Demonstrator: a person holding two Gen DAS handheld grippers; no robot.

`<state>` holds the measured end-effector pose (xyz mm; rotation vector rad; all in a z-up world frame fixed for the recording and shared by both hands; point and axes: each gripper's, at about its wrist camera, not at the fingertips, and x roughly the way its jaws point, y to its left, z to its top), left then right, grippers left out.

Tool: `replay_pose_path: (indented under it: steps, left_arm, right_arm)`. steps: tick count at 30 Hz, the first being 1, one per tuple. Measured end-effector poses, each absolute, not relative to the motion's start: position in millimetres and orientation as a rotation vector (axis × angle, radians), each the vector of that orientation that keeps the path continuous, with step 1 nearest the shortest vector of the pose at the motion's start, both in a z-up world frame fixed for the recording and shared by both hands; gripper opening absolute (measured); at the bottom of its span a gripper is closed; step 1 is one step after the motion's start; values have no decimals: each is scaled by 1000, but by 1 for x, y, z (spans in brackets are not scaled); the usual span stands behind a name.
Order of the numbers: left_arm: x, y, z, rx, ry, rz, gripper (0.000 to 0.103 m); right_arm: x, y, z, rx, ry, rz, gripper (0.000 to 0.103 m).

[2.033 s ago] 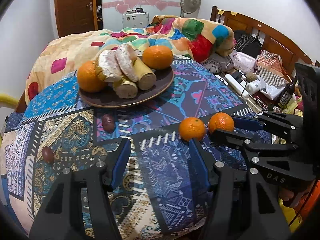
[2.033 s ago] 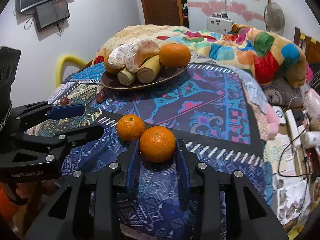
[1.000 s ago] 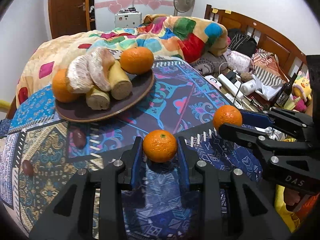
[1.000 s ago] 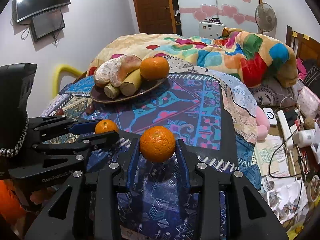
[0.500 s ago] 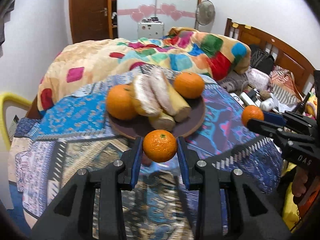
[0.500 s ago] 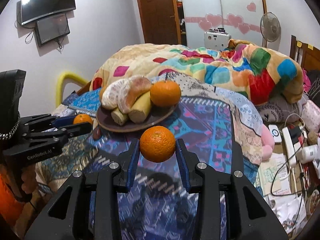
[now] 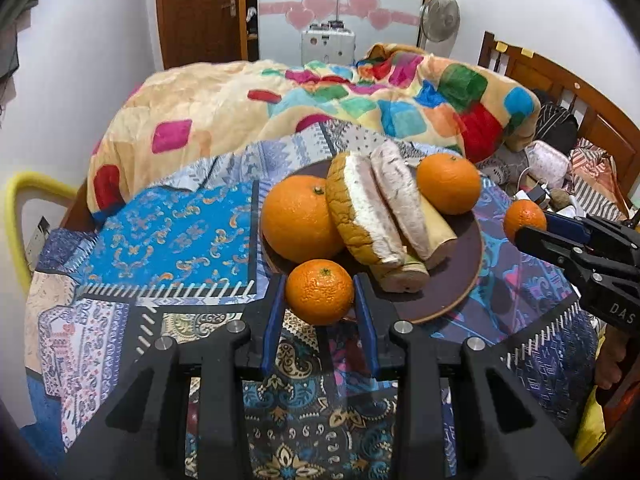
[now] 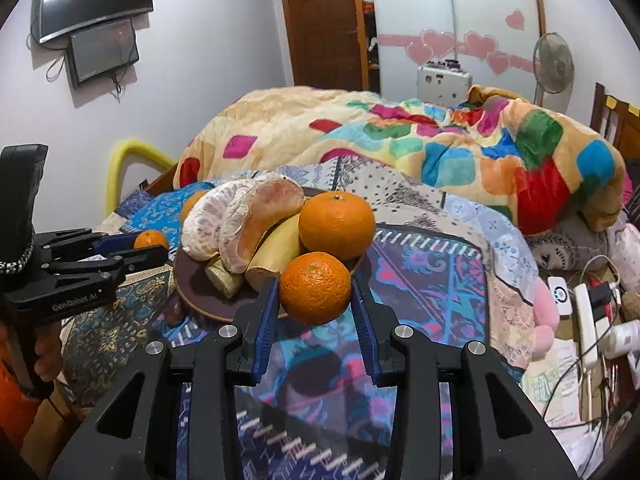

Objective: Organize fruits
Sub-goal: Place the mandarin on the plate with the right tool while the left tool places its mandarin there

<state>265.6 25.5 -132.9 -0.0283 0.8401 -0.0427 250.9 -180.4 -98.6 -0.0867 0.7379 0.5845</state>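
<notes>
Left gripper [image 7: 320, 304] clamped on a small tangerine [image 7: 319, 291], carried from bare cloth to the near rim of the brown plate [image 7: 460, 280]; stem up, round. Right gripper [image 8: 316, 300] likewise gripping a second tangerine [image 8: 315, 287], plate just ahead.

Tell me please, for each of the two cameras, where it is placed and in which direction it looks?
Left wrist: on the left tongs, looking down at the round dark brown plate; they grip a small orange mandarin; the right tongs show.
Right wrist: on the right tongs, facing the plate from its other side, gripping another mandarin; the left tongs show.
Shared: plate, patchwork cloth.
</notes>
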Motion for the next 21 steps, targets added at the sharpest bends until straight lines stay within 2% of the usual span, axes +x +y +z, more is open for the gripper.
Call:
replay_pose_path:
  steps: [8, 17, 19, 21]
  left_arm:
    - [279, 20, -142, 15, 863, -32, 34]
    - [286, 16, -147, 31, 875, -37, 34]
    - [287, 14, -148, 30, 878, -42, 38]
    - [287, 14, -147, 23, 873, -45, 50]
  right_arm:
    - [275, -167, -114, -120, 815, 593, 34]
    - [280, -156, -119, -148, 822, 593, 34]
    - [281, -155, -119, -145, 823, 589, 34]
    - [281, -155, -119, -139, 824, 584, 34]
